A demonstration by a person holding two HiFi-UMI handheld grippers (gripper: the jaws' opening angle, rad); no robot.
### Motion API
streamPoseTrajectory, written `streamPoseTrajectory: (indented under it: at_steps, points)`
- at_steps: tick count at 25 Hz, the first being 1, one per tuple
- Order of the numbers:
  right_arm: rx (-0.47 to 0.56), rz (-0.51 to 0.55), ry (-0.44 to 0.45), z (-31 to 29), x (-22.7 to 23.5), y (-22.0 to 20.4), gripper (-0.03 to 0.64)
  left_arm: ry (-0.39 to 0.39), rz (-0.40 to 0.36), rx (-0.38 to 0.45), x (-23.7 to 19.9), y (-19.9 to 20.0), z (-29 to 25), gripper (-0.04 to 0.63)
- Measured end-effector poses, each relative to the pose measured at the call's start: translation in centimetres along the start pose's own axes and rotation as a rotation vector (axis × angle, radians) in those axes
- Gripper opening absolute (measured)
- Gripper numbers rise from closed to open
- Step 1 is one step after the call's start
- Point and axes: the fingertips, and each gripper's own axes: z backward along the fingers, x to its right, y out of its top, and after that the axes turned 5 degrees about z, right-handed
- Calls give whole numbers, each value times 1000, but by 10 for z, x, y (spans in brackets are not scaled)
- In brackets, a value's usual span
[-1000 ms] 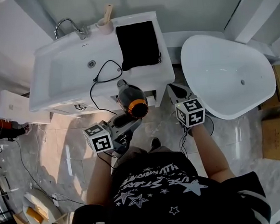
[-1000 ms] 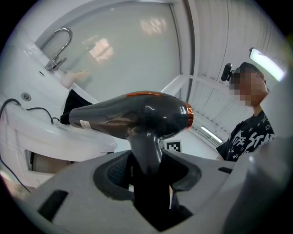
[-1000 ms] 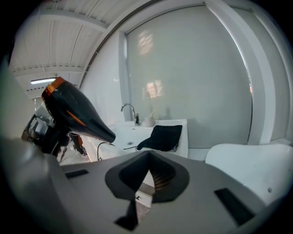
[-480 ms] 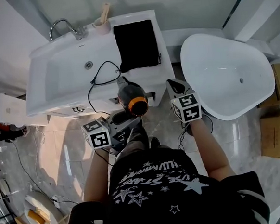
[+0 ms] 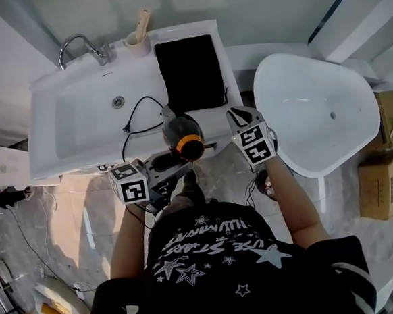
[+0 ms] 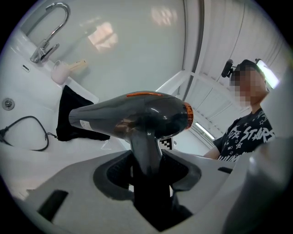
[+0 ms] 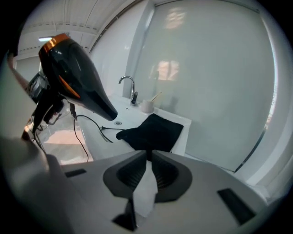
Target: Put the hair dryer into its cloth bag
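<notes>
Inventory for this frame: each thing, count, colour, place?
sink: one, white, left
faucet: one, chrome, behind sink
cup: one, pale, beside faucet
bag: one, black, on counter right of sink
hair dryer: one, black, orange ring, held before counter
cord: one, black, over sink edge
bathtub: one, white, right
boxes: several, brown, far right floor
shirt: one, black with stars, bottom
left tongs: one, grey, shut on hair dryer
right tongs: one, grey, near bag, jaws just opening, empty
</notes>
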Motion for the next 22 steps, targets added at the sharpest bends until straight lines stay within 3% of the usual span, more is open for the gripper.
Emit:
streamPoseTrajectory:
  at_steps: [4, 13, 17, 22]
  points:
    - [-62, 143, 18, -29, 5, 4, 82, -2, 4, -6, -18, 19, 2, 196]
    - [-207, 317, 89, -69, -2, -14, 136, -22, 12, -34, -40, 40, 6, 196]
    - [-255, 353, 108, -85, -3, -19, 163, -33, 11, -45, -53, 50, 7, 196]
    - [-271, 320, 99, -94, 4, -14, 163, -58, 7, -76, -65, 58, 6, 196]
